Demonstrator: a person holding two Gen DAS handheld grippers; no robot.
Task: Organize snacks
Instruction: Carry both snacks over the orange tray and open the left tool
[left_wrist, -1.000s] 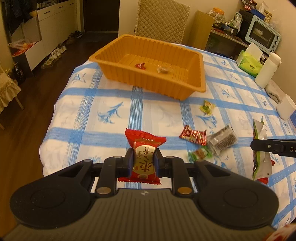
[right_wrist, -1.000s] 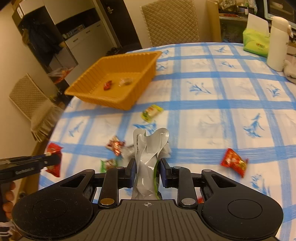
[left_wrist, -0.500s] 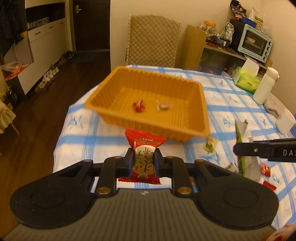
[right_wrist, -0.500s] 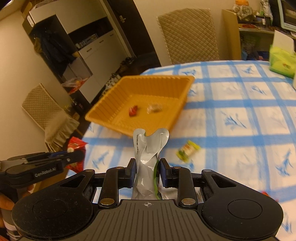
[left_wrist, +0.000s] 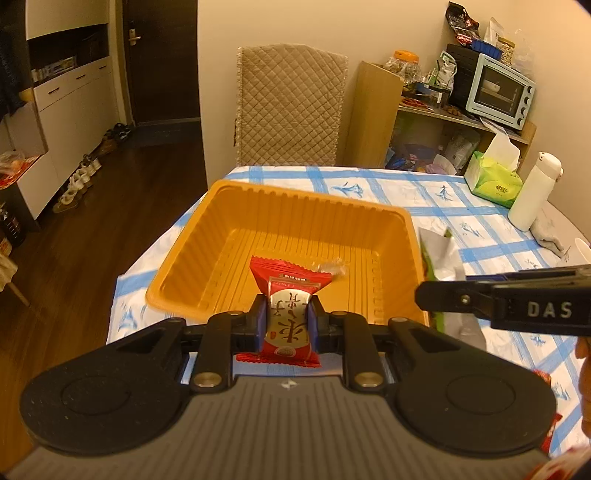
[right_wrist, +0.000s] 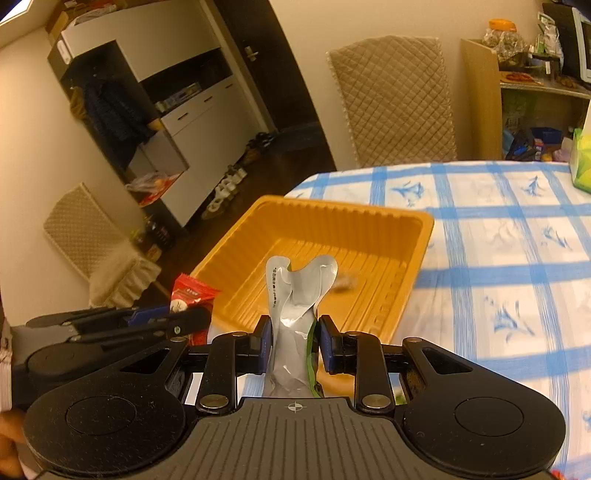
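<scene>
Both hand-held grippers up over the near rim of the orange tray (left_wrist: 280, 236), at the corner of the table (left_wrist: 436, 192) with its blue-checked cloth. Bare floor beyond the table's left edge; clear cloth to the right of the tray, out to the tissue box (left_wrist: 493, 181) and white bottle (left_wrist: 532, 194) near the far right edge. A quilted chair (left_wrist: 291, 107) close behind the table's far edge.

Left hand-held gripper (left_wrist: 286, 319): jaws narrow, clamped on a red snack packet (left_wrist: 288, 314). Packet upright, long axis running away from the camera toward the tray, crimped top end over the tray floor, printed face toward the lens. Lower crimp cut off behind the gripper body.

Right hand-held gripper (right_wrist: 293, 341): jaws narrow, pinching a silver pouch (right_wrist: 295, 295) with a green edge. Pouch upright too, long axis pointing at the tray, torn top flared in two lobes above the tray interior. Lower part hidden behind the gripper body.

Inside the tray, one small clear-wrapped sweet (left_wrist: 332, 266), blurred, half covered by each held item in turn; possibly more on the tray floor behind the packet, impossible to confirm. Fingers at the frame edges (left_wrist: 583, 369), mostly cut off. A scrap of red wrapper (left_wrist: 541, 376) on the cloth at the right, largely hidden behind the gripper body.
</scene>
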